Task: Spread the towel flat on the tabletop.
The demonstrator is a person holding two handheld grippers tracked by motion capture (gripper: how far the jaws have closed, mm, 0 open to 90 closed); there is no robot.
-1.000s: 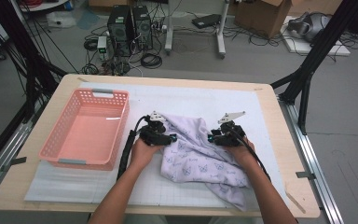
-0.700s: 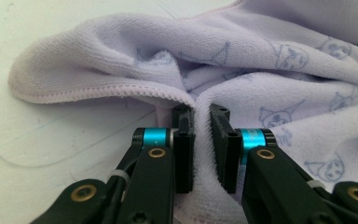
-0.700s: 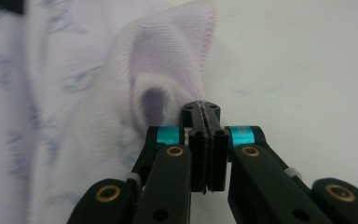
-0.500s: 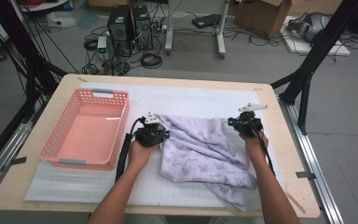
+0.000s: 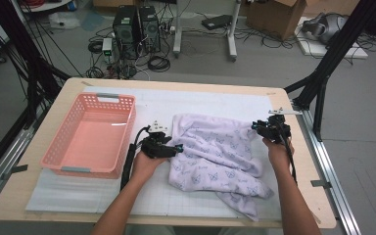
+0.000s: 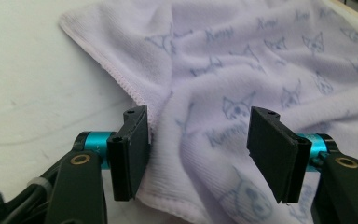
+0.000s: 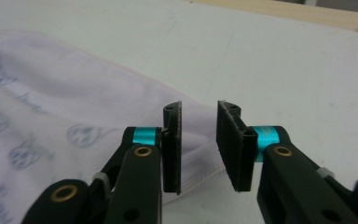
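Observation:
A pale lilac towel (image 5: 215, 152) with small cat-face prints lies rumpled on the middle of the white mat. My left gripper (image 5: 174, 147) is at the towel's left edge. In the left gripper view its jaws have just been opening and stand wide apart (image 6: 198, 156). A raised fold of the towel (image 6: 205, 116) lies between them, free of the right pad. My right gripper (image 5: 259, 128) is at the towel's far right corner. Its jaws (image 7: 199, 144) have just been opening too. A narrow gap shows between the pads, with the towel's hemmed corner (image 7: 196, 121) lying slack in it.
A pink slatted basket (image 5: 127, 127) stands on the left of the mat, close to my left hand. The mat (image 5: 215, 100) covers most of the wooden table (image 5: 318, 196). Computer towers and cables lie on the floor beyond the far edge.
My right hand has moved to the right and a little away from me with the towel's corner, which drew the towel out wider. The left hand has stayed at the left edge.

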